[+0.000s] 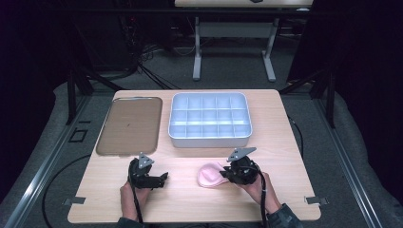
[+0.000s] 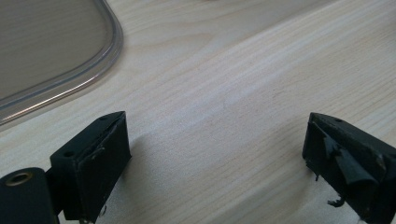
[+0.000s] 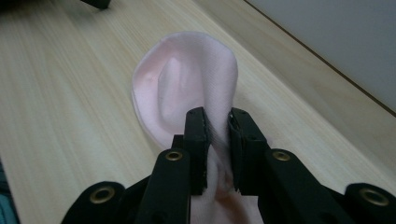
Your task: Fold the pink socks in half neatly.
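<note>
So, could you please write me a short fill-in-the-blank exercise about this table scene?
1. The right hand-held gripper is shut on a ___ sock.
2. The left hand-held gripper has its jaws ___.
3. The compartment box stands to the ___ of the flat tray in the high view.

Missing words: pink; open; right

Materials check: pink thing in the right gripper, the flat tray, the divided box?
Pink item: soft knit fabric, matte; fine weave shows and it bunches between the right gripper fingers.
Flat tray: looks like clear smoked plastic; glossy see-through rim.
Divided box: probably moulded plastic, pale grey, smooth, with thin even partitions.
</note>
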A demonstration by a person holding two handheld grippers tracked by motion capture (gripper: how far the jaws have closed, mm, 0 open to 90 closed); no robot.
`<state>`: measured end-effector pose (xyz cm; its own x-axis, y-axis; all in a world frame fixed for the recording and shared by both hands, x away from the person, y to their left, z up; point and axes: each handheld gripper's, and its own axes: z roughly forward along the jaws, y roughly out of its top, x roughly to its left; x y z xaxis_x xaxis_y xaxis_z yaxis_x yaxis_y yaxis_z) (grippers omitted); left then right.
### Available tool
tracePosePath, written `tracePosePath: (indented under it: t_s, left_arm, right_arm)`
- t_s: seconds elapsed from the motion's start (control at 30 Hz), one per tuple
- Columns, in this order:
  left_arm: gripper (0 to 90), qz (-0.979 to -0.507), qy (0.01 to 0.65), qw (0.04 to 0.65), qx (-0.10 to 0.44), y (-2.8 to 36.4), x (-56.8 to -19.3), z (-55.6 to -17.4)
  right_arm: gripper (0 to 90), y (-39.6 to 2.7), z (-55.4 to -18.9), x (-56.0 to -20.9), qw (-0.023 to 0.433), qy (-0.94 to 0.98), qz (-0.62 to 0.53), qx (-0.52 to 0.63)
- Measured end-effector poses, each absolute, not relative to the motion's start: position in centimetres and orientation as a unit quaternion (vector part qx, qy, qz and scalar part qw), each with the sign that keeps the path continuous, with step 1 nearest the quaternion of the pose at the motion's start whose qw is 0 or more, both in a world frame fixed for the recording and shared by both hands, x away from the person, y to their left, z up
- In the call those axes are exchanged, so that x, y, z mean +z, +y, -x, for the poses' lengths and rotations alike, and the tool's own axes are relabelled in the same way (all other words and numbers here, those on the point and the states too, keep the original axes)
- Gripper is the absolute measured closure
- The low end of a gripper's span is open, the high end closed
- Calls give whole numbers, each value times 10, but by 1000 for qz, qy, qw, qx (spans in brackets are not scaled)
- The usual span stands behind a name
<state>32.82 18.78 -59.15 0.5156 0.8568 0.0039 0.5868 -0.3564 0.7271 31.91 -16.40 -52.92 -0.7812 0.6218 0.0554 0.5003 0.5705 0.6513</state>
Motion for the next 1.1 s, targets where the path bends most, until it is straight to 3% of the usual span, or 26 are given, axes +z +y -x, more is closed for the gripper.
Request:
tracePosePath:
  t_s: [0.53, 0.67, 0.73, 0.8, 0.83, 1.1]
  left_arm:
    - [73, -799, 452, 344, 196, 188, -592, -328]
    - [73, -800, 451, 344, 196, 188, -592, -328]
    - [73, -800, 451, 344, 196, 188, -592, -328]
    - [72, -800, 451, 344, 195, 188, -591, -328]
    - [73, -800, 451, 344, 195, 188, -591, -328]
    - [73, -800, 451, 344, 195, 188, -591, -328]
  right_arm:
    - [766, -119, -295, -548, 68, 884, -330, 324]
    - [724, -108, -292, -556, 72, 888, -327, 314]
    - [646, -106, -292, -560, 74, 890, -326, 309]
    - [503, -107, -293, -562, 72, 892, -324, 308]
    - [384, -110, -292, -561, 66, 891, -317, 317]
    - [180, -132, -293, -545, 77, 879, -313, 350]
